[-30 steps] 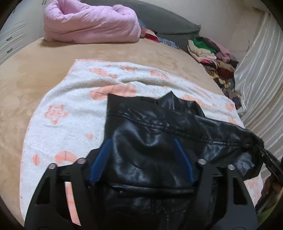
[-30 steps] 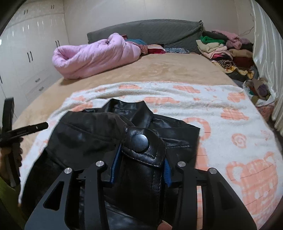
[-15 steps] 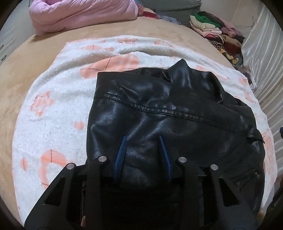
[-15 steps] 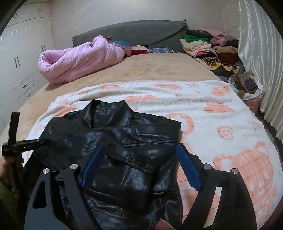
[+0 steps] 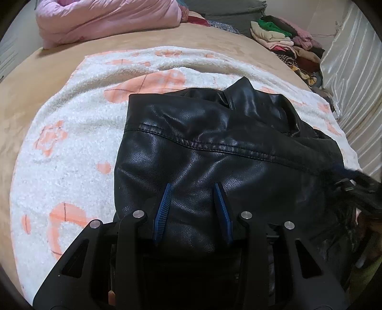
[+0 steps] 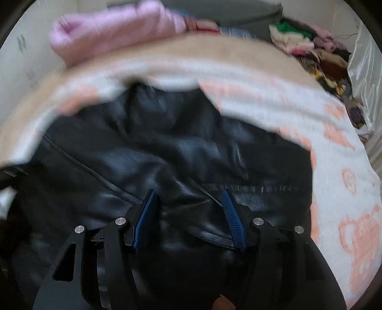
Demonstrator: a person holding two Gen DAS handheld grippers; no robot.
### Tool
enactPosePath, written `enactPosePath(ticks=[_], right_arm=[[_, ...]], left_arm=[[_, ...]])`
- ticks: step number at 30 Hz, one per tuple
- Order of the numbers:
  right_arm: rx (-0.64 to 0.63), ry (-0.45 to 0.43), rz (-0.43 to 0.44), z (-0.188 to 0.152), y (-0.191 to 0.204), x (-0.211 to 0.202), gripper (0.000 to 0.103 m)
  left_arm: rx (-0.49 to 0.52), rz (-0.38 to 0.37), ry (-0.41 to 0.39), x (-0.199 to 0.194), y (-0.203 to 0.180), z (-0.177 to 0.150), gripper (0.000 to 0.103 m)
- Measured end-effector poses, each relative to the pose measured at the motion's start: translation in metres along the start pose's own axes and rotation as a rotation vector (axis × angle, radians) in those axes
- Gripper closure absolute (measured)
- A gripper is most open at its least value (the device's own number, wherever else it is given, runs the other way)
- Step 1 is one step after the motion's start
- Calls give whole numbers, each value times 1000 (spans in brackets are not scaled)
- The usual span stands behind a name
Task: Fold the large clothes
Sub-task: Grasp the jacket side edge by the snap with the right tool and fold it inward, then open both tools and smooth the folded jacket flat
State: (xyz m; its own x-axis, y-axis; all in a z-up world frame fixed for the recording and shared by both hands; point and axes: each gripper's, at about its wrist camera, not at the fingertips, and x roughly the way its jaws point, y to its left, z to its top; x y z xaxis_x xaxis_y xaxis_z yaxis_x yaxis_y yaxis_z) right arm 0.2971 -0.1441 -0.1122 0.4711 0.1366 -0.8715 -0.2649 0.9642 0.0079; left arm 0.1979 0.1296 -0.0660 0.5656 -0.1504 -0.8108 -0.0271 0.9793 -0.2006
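A black leather jacket point(image 5: 214, 147) lies crumpled on a white blanket with orange patterns point(image 5: 71, 143), collar towards the far side. My left gripper point(image 5: 192, 188) is shut on a raised fold of the jacket's near part, and the leather bulges between the blue pads point(image 5: 162, 212). In the blurred right wrist view, my right gripper point(image 6: 188, 193) hangs low over the same jacket point(image 6: 167, 155). Its jaws are closing with wrinkled leather between them, and the pads point(image 6: 232, 214) do not visibly press on it. A dark blur at the right edge of the left wrist view is the other gripper.
The blanket point(image 6: 334, 155) covers a tan bed point(image 5: 35, 83). A rolled pink duvet point(image 5: 107, 21) lies at the far end. A pile of folded clothes point(image 5: 286, 43) sits at the far right, beside a pale curtain point(image 5: 353, 71).
My left gripper sank and closed on a jacket fold, then held still. My right gripper let go of the snap tab, opened wide, dropped fast towards the jacket and now narrows.
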Motion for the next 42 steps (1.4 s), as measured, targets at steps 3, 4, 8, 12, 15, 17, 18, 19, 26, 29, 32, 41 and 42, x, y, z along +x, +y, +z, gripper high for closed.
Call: enactPosePath(ticks=[3, 4, 8, 12, 15, 17, 18, 19, 26, 29, 32, 41, 42], right_arm=[[10, -2, 6, -4, -2, 10, 47], [17, -3, 4, -3, -3, 10, 47], [49, -63, 48, -5, -6, -14, 46], [75, -164, 109, -21, -12, -60, 30], [74, -190, 121, -37, -15, -83, 25], [69, -188, 120, -48, -17, -92, 23], [73, -188, 102, -54, -17, -96, 23], [79, -194, 99, -60, -17, -99, 23], [149, -170, 144, -81, -15, -99, 20], [143, -175, 147, -76, -10, -102, 20], [118, -186, 154, -69, 0, -101, 20], [96, -33, 63, -75, 3, -47, 20], [98, -37, 62, -75, 3, -47, 20]], left_arm=[[13, 2, -4, 1, -1, -1, 73], [12, 2, -5, 2, -1, -1, 73], [9, 5, -18, -1, -1, -2, 73], [-9, 30, -77, -26, 0, -5, 53], [-39, 44, -136, -50, 11, -10, 48], [-57, 82, -144, -57, 21, -14, 39], [-77, 95, -137, -57, 28, -15, 37], [-103, 89, -129, -55, 35, -16, 37], [-189, -25, -55, -30, 53, -21, 81], [-148, 35, -93, -35, 56, -20, 98], [-151, 101, -94, -34, 63, -19, 103], [-125, 81, -211, -85, 44, -21, 84], [-85, 57, -210, -89, 28, -22, 81]])
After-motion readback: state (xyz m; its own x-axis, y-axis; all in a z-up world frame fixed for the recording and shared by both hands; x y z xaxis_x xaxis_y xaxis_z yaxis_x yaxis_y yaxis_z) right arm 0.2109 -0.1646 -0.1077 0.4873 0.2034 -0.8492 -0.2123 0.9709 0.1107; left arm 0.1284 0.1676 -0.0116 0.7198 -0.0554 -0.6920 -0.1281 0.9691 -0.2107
